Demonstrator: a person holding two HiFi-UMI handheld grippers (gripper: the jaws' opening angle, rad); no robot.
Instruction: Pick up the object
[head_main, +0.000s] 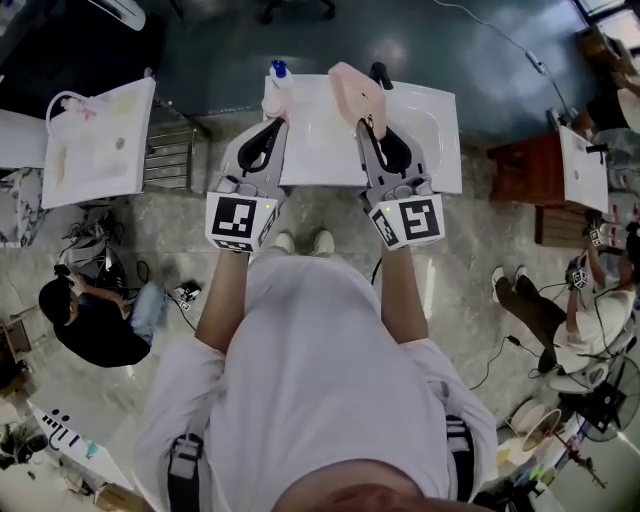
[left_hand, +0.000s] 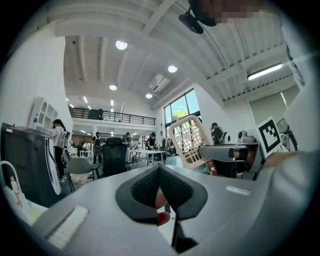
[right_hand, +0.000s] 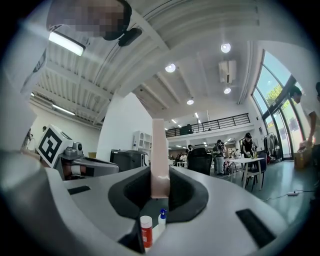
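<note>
Holding the pink basket (head_main: 357, 95) edge-on, the right claw (head_main: 370, 122) is being raised above the white tabletop (head_main: 320, 150), with the basket at its twelve o'clock. The left claw (head_main: 276, 122) is being presented closed and empty. The pick-up is judged complete, and a steady grip is being called for next.

1. Head camera looks steeply down past the person's shoulders (head_main: 300, 380); white basin (head_main: 430, 140) at 12 o'clock.
2. Left gripper (left_hand: 160, 170) camera rides close behind its jaws, tilted toward the ceiling (left_hand: 125, 30).
3. Right gripper (right_hand: 161, 180) camera likewise; both share the balcony (right_hand: 215, 125), and every view catches the pink basket (right_hand: 160, 150).
</note>
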